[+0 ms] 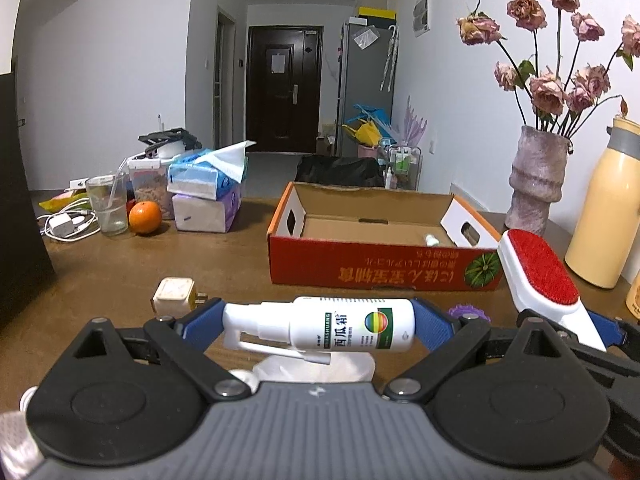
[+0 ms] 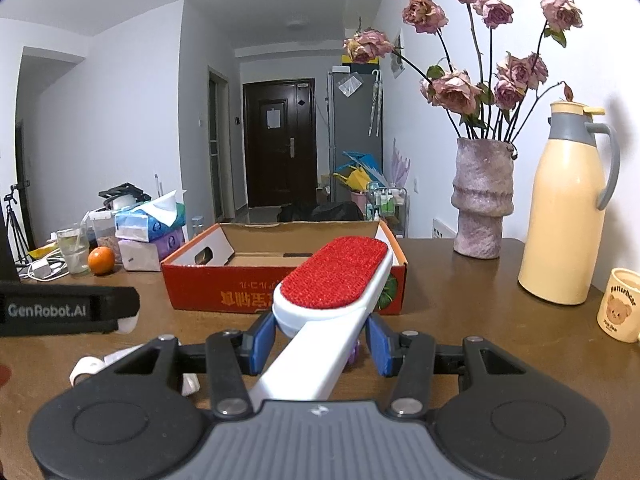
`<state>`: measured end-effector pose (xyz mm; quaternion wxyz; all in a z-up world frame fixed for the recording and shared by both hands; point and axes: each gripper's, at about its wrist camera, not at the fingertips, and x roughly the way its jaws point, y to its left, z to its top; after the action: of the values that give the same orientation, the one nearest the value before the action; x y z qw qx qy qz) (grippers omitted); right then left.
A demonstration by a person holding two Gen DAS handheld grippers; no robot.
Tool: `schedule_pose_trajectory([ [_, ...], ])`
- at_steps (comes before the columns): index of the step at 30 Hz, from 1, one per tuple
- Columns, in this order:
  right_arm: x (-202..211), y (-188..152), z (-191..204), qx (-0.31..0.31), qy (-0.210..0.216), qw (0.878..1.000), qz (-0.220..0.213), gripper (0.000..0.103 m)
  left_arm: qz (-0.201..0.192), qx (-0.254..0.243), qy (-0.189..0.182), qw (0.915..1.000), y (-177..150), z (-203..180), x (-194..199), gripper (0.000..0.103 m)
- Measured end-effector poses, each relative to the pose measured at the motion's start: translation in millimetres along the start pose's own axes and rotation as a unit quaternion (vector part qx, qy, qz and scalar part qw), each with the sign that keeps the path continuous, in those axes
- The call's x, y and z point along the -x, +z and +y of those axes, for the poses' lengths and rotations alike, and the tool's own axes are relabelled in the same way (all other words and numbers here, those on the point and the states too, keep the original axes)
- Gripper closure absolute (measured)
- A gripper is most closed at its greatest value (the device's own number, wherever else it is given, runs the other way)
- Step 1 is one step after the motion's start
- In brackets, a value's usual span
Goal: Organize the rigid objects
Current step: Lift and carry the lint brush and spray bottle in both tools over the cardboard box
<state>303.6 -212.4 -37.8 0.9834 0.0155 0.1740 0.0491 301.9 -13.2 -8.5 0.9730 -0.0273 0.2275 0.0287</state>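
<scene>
Left wrist view: left gripper (image 1: 319,326) clamped endwise on a white spray bottle (image 1: 320,326), blue pads (image 1: 430,326) pressing nozzle end and base, bottle lying crosswise and lifted clear of the brown table (image 1: 120,272). Straight ahead, an open red cardboard box (image 1: 380,268), nearly empty save for one small white item at the back. Just left of the gripper, a cream plug adapter (image 1: 173,294) on the table; behind the bottle's right end, a small purple thing (image 1: 468,312), too hidden to identify. To the right, a lint brush (image 1: 540,276) with a red pad, held up by the other gripper. Off to the far left, a glass, an orange and tissue packs, well apart from the box. Right wrist view: right gripper (image 2: 320,342) closed partway round the white handle of the lint brush (image 2: 334,272), red head raised and pointing toward the box (image 2: 208,280), right pad showing a sliver of gap, so hold probably loose-looking but carried. Vase (image 2: 482,200), cream jug (image 2: 564,208) and bear mug (image 2: 618,306) standing to the right, near the wall. Step in hand, by judgement: both items picked up and in transit to the box. Next: carry forward over the near wall, lower inside, bottle to the left, brush to the right, then release without clipping the rim or each other.
</scene>
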Motion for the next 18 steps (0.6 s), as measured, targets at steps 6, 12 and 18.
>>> schedule_pose_trajectory([
  [6,-9.6,9.5,1.6,0.002,-0.001,1.000,-0.006,0.054,-0.010,0.002,-0.002,0.9999,13.4,-0.1,-7.9,0.004],
  [12,-18.4,15.1,2.1,0.000,-0.002,1.000,-0.008,0.054,-0.013,0.004,-0.004,0.9999,22.6,-1.5,-17.9,0.004],
  [18,-31.7,24.4,4.6,-0.006,-0.003,1.000,-0.010,0.054,-0.019,0.005,-0.003,0.9998,33.3,-1.4,-26.9,0.004],
])
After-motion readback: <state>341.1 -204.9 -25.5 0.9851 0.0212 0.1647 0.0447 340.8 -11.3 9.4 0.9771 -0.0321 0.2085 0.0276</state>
